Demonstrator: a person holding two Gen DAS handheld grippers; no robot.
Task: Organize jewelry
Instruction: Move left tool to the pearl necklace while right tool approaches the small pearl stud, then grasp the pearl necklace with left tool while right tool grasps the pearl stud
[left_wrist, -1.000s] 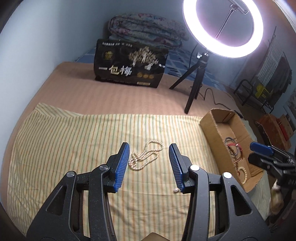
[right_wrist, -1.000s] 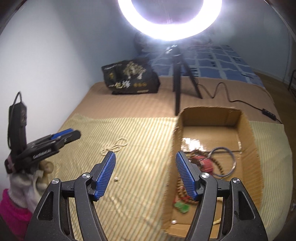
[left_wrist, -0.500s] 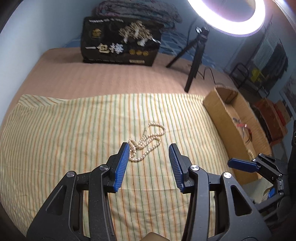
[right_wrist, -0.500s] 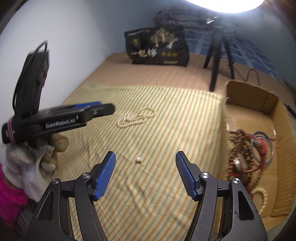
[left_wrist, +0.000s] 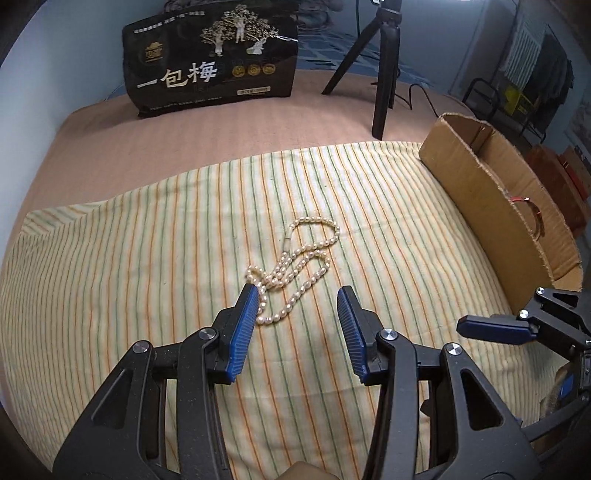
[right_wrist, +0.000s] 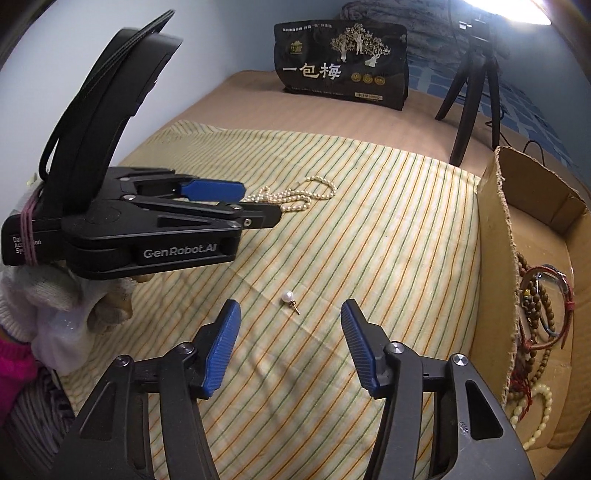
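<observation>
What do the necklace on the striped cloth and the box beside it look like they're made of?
Necklace: small cream beads with a soft sheen, likely pearl or imitation pearl; cannot tell which. Box: brown corrugated cardboard, matte, with rough, frayed cut edges. Striped cloth: thin woven fabric, faintly wrinkled.

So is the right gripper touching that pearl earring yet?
Apart. The right wrist view shows the pearl earring lying on the striped cloth, beyond the right gripper fingertips.

Black hand-held gripper (right_wrist: 236, 206) with blue ribbed pads, silver screws; white glove (right_wrist: 55, 314), pink sleeve (right_wrist: 14, 365).
</observation>
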